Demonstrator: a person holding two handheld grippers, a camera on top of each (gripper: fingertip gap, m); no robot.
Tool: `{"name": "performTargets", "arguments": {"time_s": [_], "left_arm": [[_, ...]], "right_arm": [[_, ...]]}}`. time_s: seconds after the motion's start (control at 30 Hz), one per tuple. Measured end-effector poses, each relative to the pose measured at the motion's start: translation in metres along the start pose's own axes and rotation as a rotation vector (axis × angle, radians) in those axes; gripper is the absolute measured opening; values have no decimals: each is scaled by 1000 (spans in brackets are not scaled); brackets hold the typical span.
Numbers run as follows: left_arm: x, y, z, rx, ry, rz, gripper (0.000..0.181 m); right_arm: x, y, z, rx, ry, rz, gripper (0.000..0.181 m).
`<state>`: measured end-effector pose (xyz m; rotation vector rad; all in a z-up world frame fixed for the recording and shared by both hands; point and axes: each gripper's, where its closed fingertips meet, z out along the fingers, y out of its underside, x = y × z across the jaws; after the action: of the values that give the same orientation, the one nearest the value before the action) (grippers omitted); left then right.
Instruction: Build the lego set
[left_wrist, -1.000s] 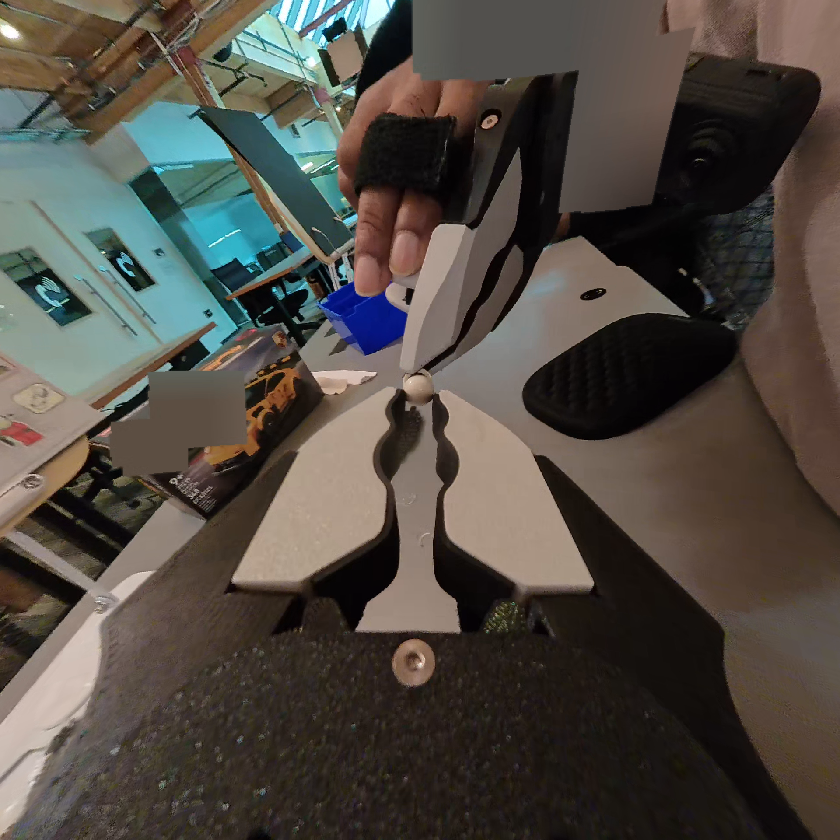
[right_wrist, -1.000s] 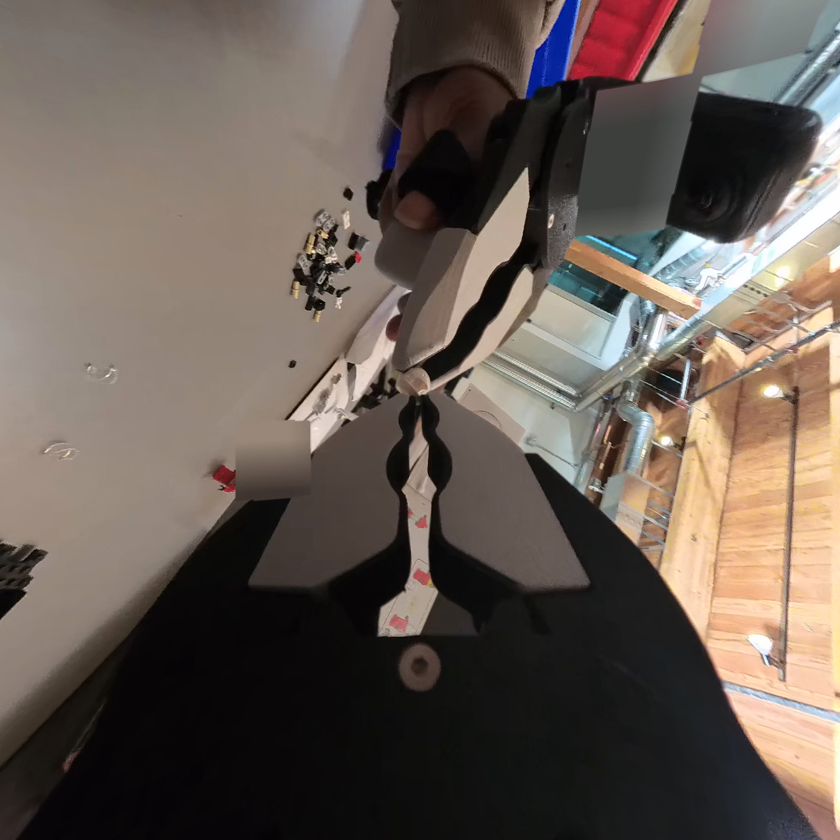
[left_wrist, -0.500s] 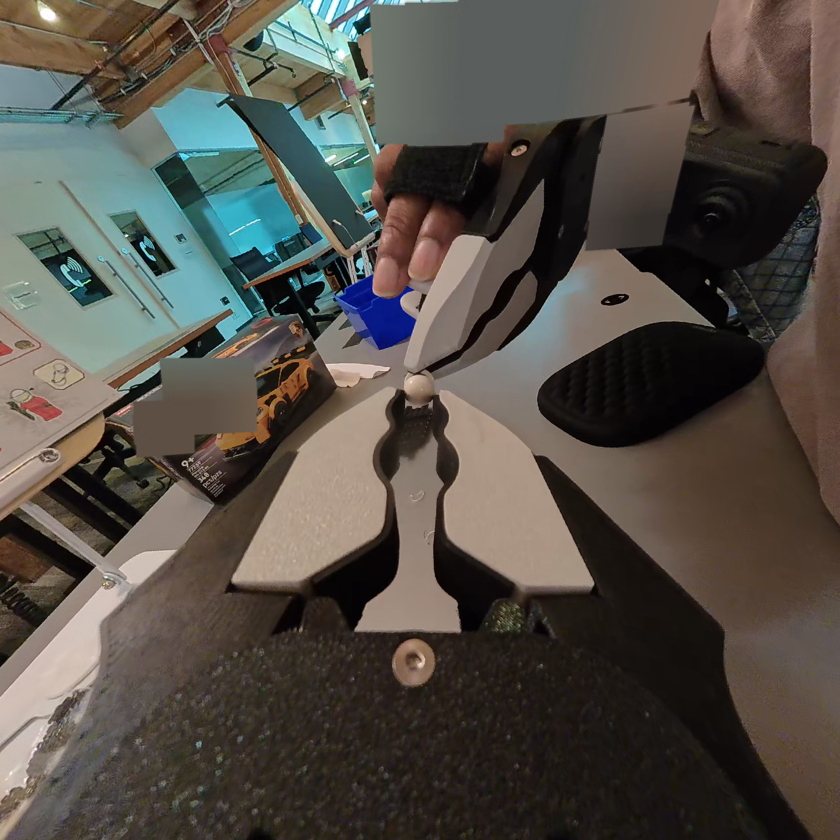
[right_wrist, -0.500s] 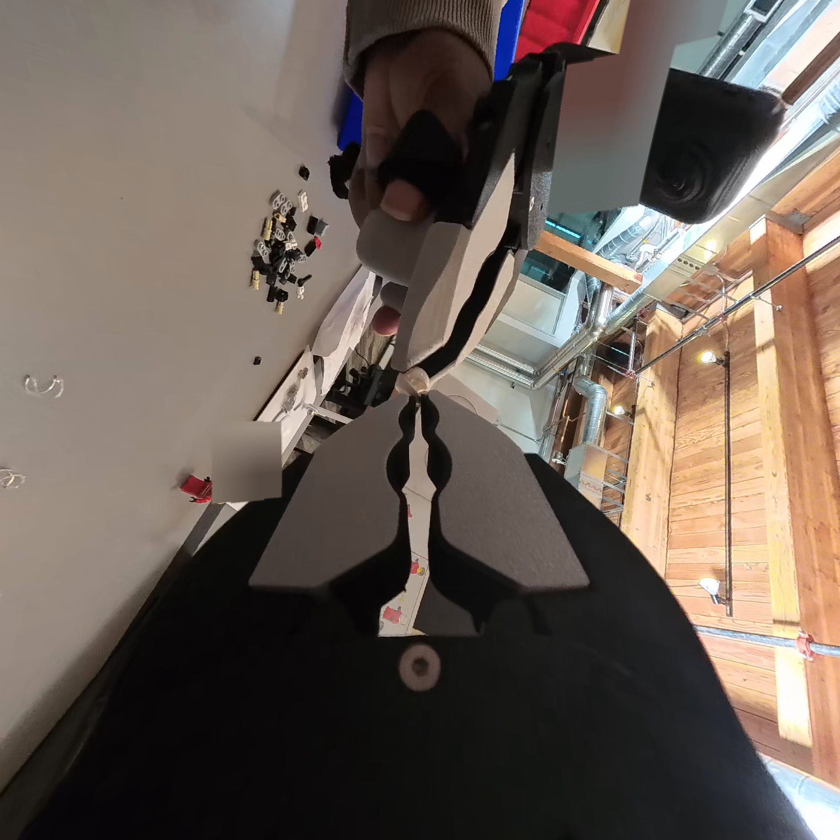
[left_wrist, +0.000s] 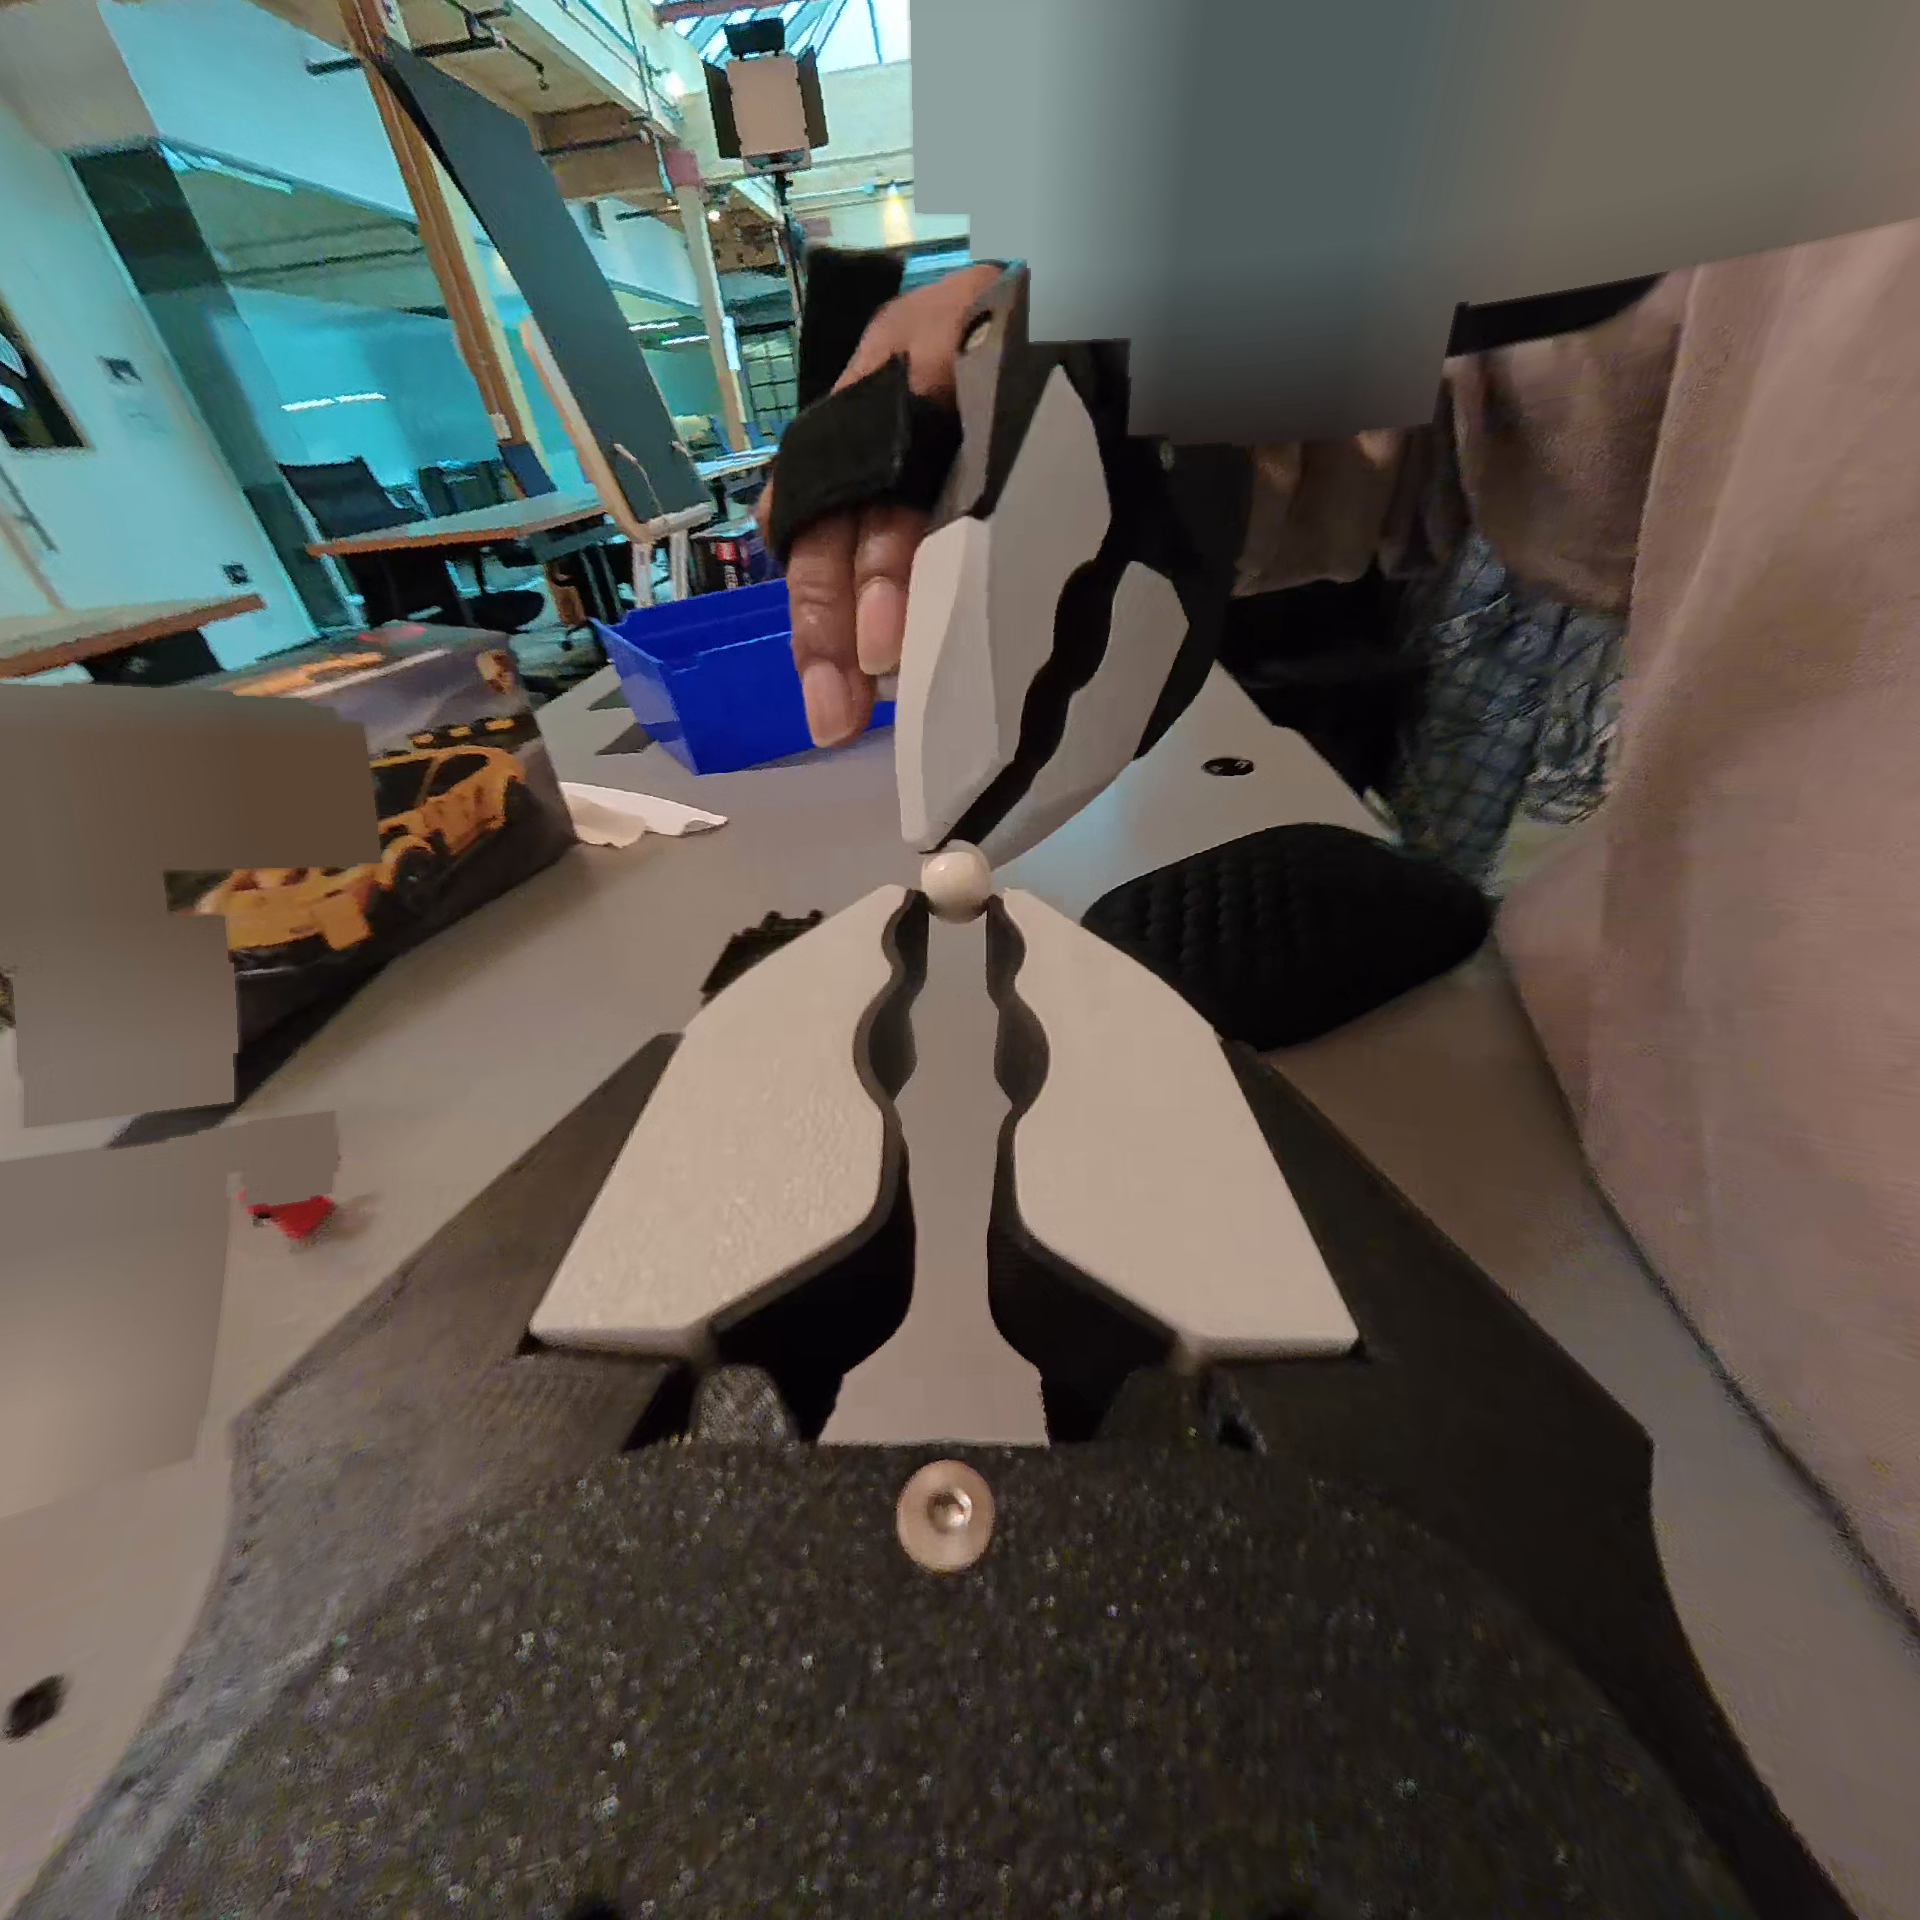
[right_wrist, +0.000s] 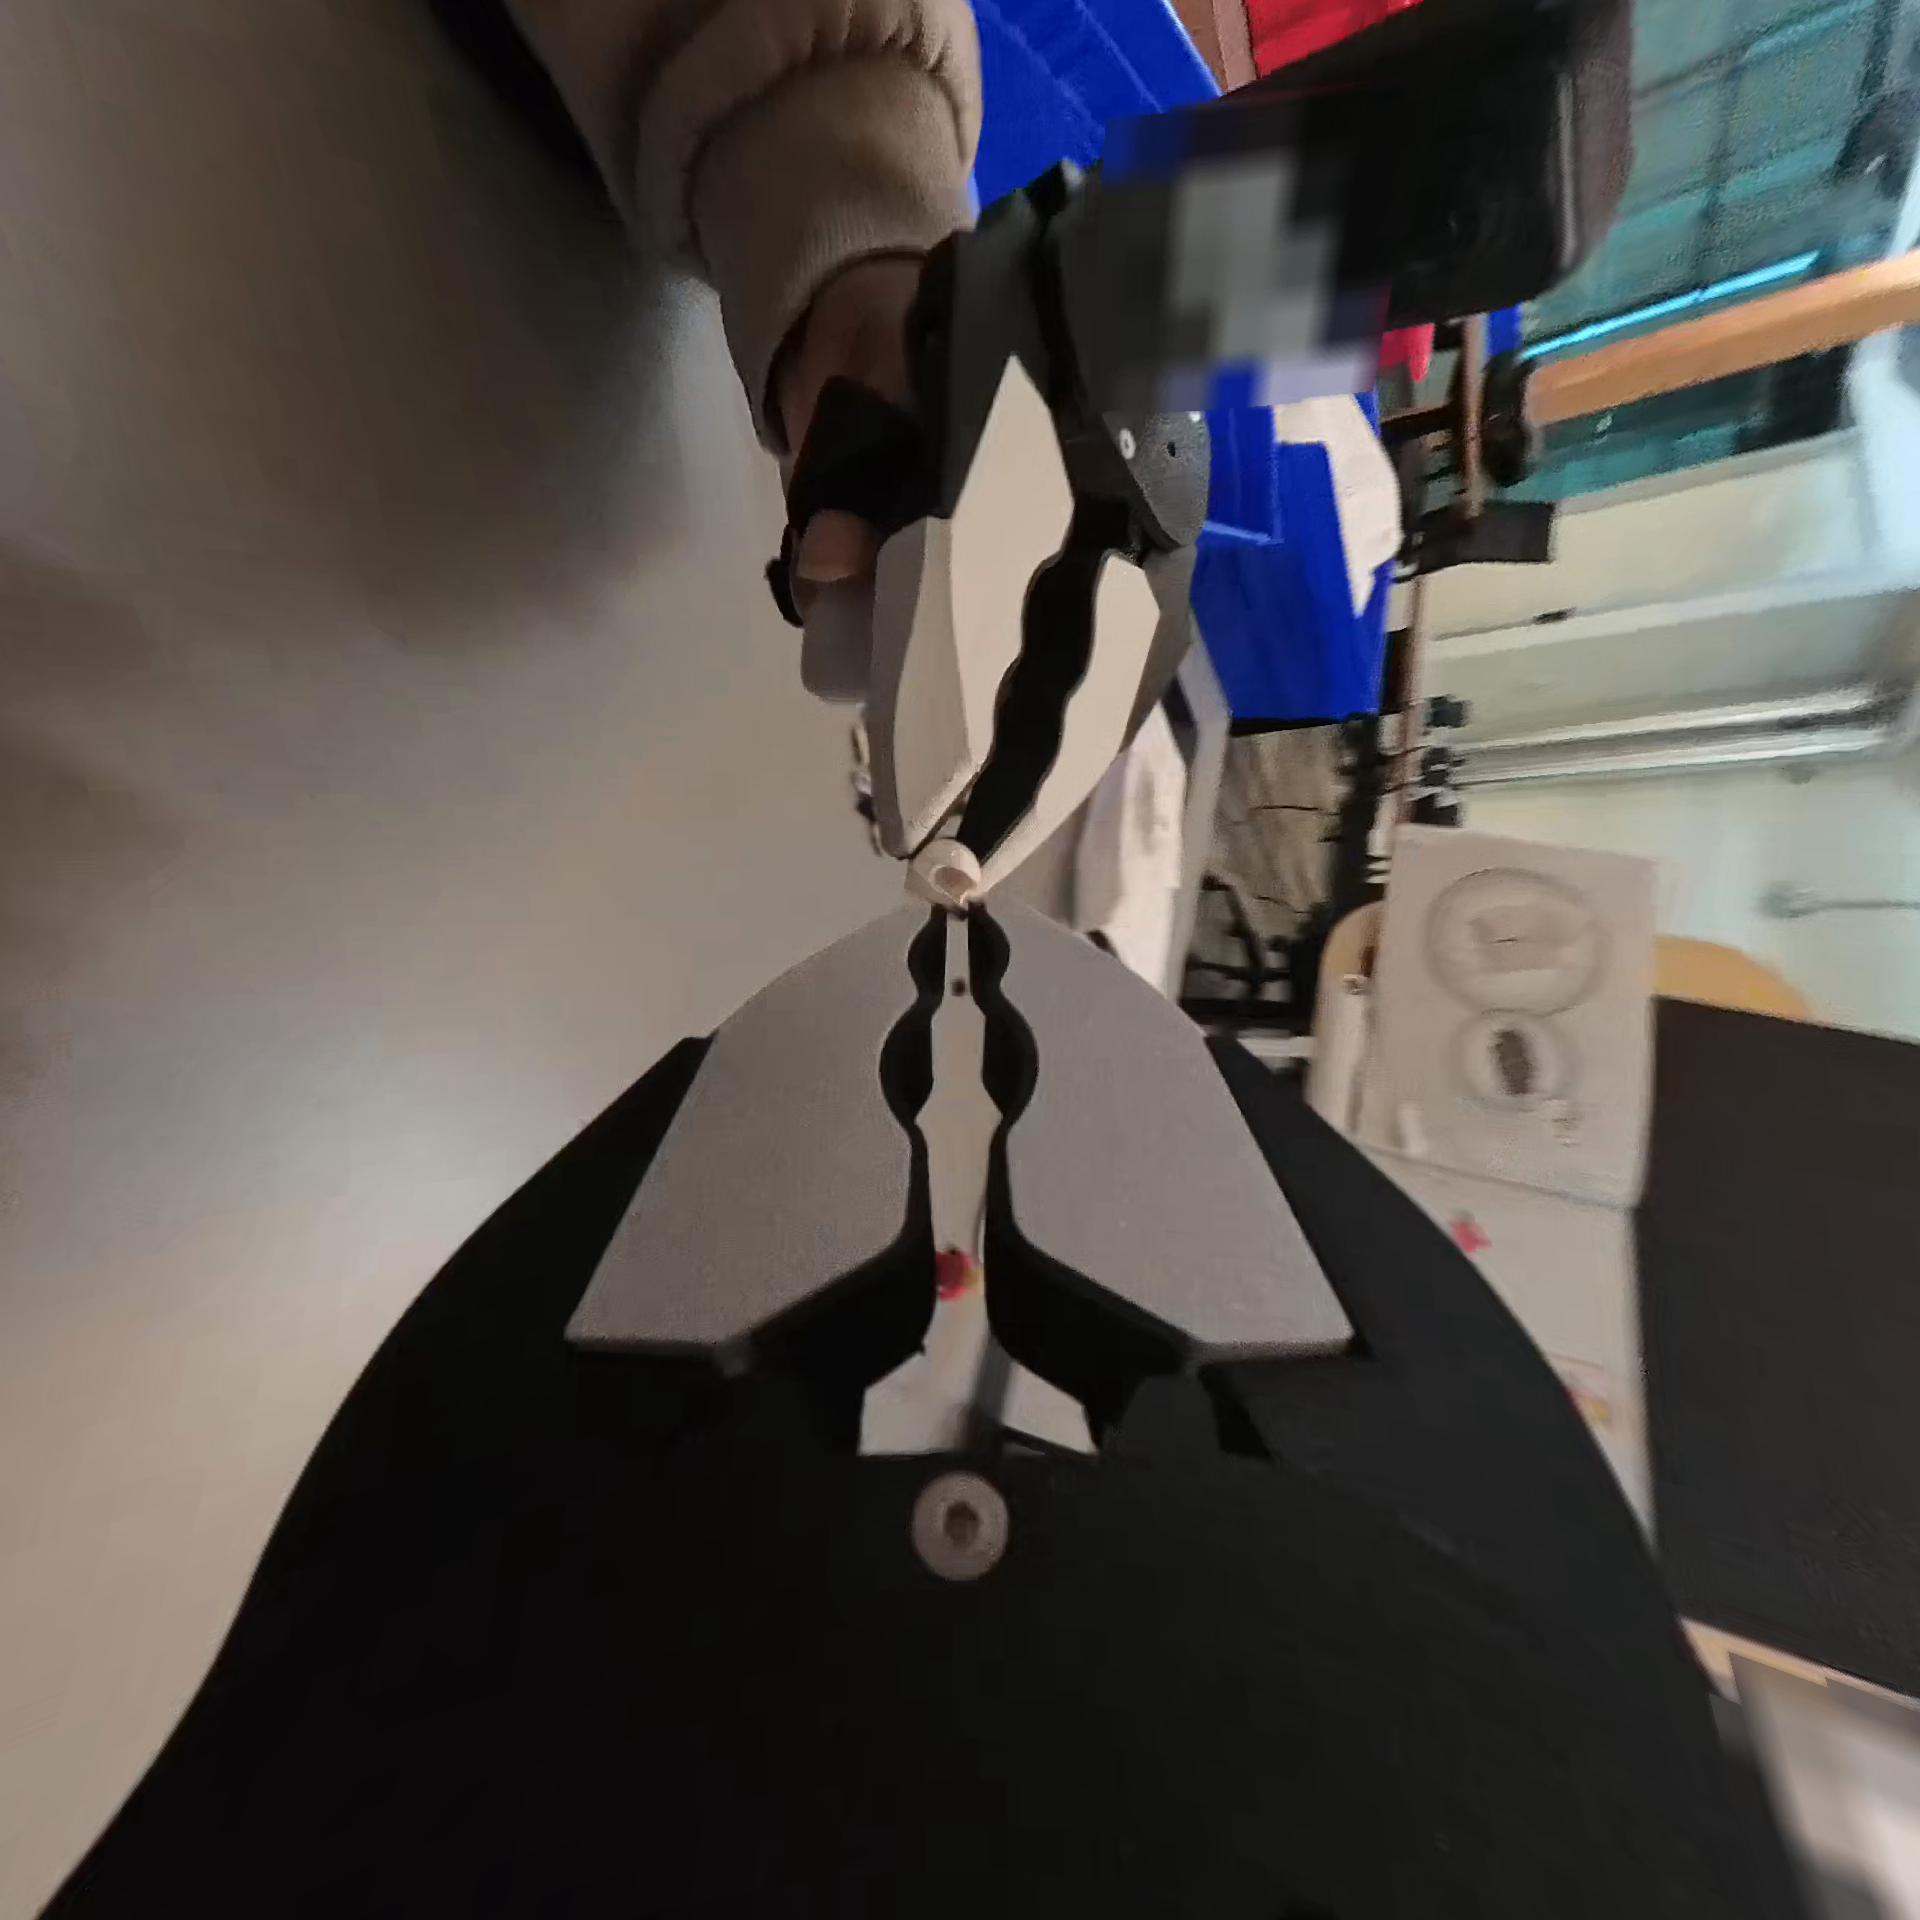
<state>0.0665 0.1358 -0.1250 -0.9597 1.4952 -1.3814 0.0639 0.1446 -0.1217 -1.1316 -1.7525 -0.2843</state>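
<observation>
A small white round piece (left_wrist: 956, 881) sits between the fingertips of my left gripper (left_wrist: 956, 906), which is shut on it above the grey table (left_wrist: 520, 1039). My right gripper (left_wrist: 943, 837) comes down from above, held by a hand, with its jaws together and its tips touching the top of the piece. In the right wrist view the piece (right_wrist: 943, 881) looks hollow and sits between the left gripper's tips (right_wrist: 948, 860). My right gripper (right_wrist: 952, 918) is shut just beneath it.
A set box with a yellow car picture (left_wrist: 436, 821) stands at the left, with a blue bin (left_wrist: 717, 675) behind it. A black textured pad (left_wrist: 1278, 925) lies at the right. A black brick (left_wrist: 764, 935), a red piece (left_wrist: 291, 1210) and a white wrapper (left_wrist: 634, 816) lie on the table. Only a small space, under 4 cm, lies between the two pairs of fingers.
Both grippers have stayed tip to tip on the white piece while turning together. The right wrist view has swung away from the pile of small parts. The left view now looks lower over the table.
</observation>
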Motion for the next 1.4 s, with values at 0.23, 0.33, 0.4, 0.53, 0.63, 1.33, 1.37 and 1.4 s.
{"name": "performTargets", "arguments": {"time_s": [0.23,0.33,0.4,0.53,0.63,1.33,1.37,1.4], "left_arm": [[-10,6,-1,48,38,-202,11],[-25,17,-7,24,-1,-231,11],[-33,26,-10,-11,-21,-224,11],[-39,40,-15,-55,-16,-228,11],[-35,46,-14,-76,13,-235,11],[-24,67,-8,-160,74,-255,11],[-25,68,-8,-163,69,-257,11],[-26,69,-8,-169,64,-260,11]], "right_arm": [[0,18,-5,67,-128,581,11],[-24,53,1,-67,-239,874,28],[-51,72,9,-164,-327,1002,36],[-89,94,25,-236,-410,969,32],[-101,105,33,-227,-485,874,30],[-113,113,59,19,-716,703,12],[-113,113,59,19,-716,711,12],[-111,112,58,23,-716,721,12]]}}
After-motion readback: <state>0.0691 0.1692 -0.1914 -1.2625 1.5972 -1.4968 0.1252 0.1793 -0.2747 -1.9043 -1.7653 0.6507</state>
